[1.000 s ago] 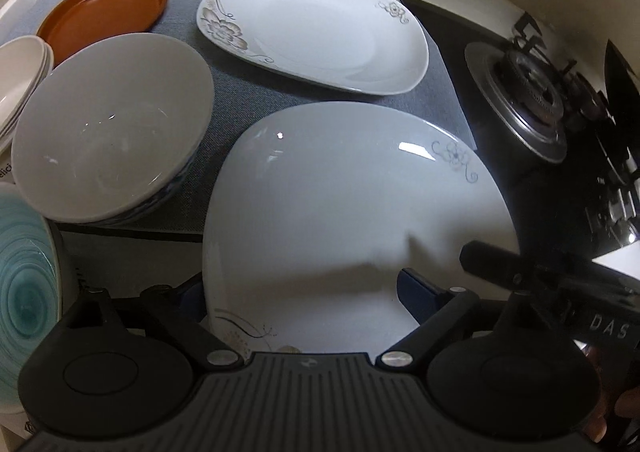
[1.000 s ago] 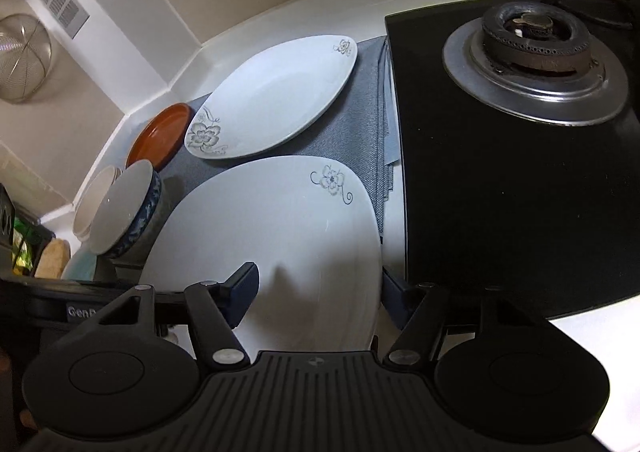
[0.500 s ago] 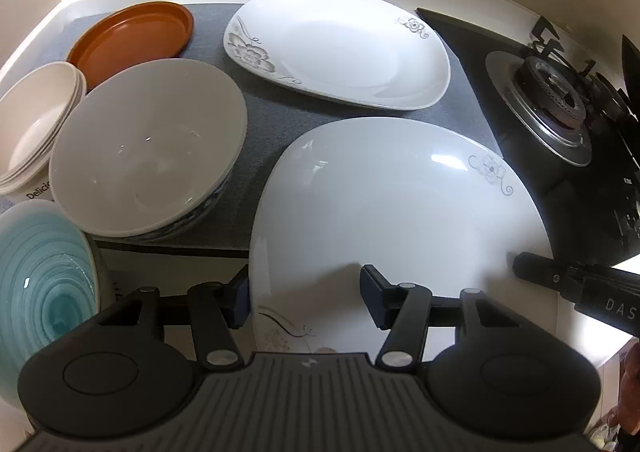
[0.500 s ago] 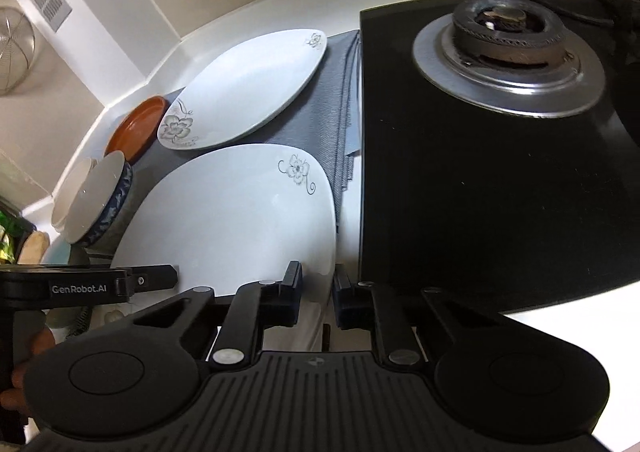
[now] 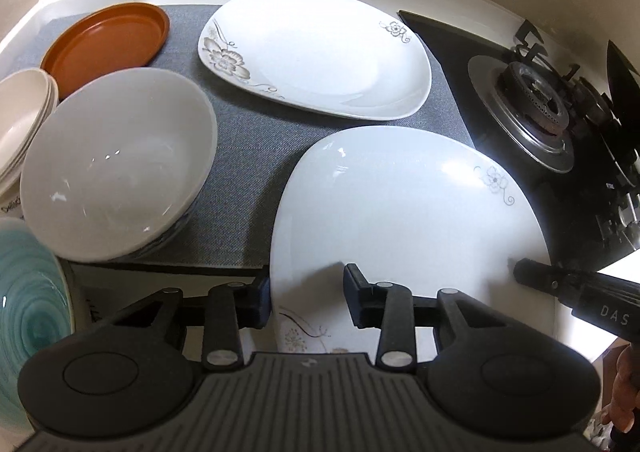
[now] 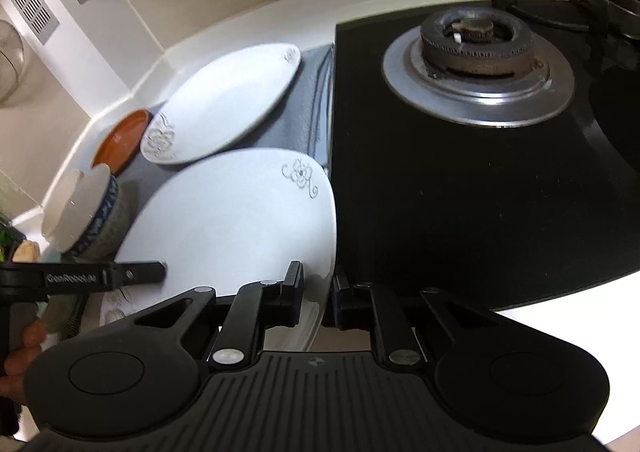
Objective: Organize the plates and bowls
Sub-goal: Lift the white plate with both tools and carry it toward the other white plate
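A large white plate with a flower print [image 5: 400, 212] [image 6: 232, 220] lies nearest me, half on the grey mat [image 5: 248, 172]. My left gripper [image 5: 308, 298] straddles its left rim. One finger is outside the edge, the other over the plate's face, and the jaws are closing with a gap still showing. My right gripper [image 6: 318, 292] is shut on the plate's right rim beside the hob. A second white flower plate [image 5: 320, 52] [image 6: 228, 104] lies behind. At the left are a white bowl with a blue outside [image 5: 116, 172] [image 6: 80, 208] and an orange plate [image 5: 104, 40].
Stacked cream bowls [image 5: 20, 120] and a teal dish [image 5: 28, 312] sit at the far left. The black glass hob with its burner [image 6: 476, 40] [image 5: 532, 104] borders the mat on the right. A white wall edge runs behind the counter.
Both pairs of jaws have narrowed around the near plate's rim. The right one went from wide to clamped on the right edge. The left one is half closed over the left edge.
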Motion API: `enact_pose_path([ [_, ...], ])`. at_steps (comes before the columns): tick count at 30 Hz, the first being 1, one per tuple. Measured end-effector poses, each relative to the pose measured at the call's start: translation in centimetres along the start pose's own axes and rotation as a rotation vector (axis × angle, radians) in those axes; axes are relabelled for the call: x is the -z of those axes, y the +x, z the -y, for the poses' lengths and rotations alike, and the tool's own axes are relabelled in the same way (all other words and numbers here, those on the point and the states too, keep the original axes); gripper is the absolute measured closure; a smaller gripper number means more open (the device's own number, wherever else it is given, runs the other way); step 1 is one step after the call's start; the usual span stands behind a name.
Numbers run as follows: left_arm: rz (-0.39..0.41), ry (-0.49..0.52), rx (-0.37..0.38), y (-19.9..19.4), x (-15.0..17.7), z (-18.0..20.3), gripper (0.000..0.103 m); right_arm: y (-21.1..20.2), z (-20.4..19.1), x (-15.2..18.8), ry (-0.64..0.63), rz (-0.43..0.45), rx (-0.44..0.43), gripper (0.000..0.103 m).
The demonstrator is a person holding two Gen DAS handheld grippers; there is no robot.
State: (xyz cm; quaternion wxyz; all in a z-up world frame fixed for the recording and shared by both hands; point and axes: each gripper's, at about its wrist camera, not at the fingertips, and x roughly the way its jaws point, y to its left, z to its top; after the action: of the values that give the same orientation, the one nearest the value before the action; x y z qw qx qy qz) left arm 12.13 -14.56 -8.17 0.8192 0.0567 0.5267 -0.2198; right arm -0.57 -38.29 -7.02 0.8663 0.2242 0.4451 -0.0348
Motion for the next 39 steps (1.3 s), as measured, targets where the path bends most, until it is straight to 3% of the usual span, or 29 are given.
enact_pose_path([
  [7,-0.02,0.034,-0.008,0.5,-0.9,0.3,0.062,0.4,-0.2,-0.4,-0.018,0.006,0.016,0.086],
  [18,-0.016,0.096,-0.001,0.2,-1.3,0.2,0.077,-1.2,-0.9,-0.7,-0.062,0.031,0.045,0.086],
  [29,0.0,0.121,0.019,0.2,-1.0,0.4,0.077,-0.9,-0.3,-1.3,-0.042,0.028,0.055,0.087],
  [32,-0.011,0.135,0.032,0.4,-1.0,0.5,0.071,-0.9,-0.2,-1.3,-0.04,0.029,0.052,0.087],
  [36,-0.025,0.15,0.06,1.2,-0.8,1.0,0.052,-0.8,-0.2,-1.4,-0.038,0.026,0.05,0.087],
  [39,-0.015,0.154,0.049,1.2,-0.9,1.3,0.053,-0.8,-0.2,-1.5,-0.033,0.024,0.051,0.087],
])
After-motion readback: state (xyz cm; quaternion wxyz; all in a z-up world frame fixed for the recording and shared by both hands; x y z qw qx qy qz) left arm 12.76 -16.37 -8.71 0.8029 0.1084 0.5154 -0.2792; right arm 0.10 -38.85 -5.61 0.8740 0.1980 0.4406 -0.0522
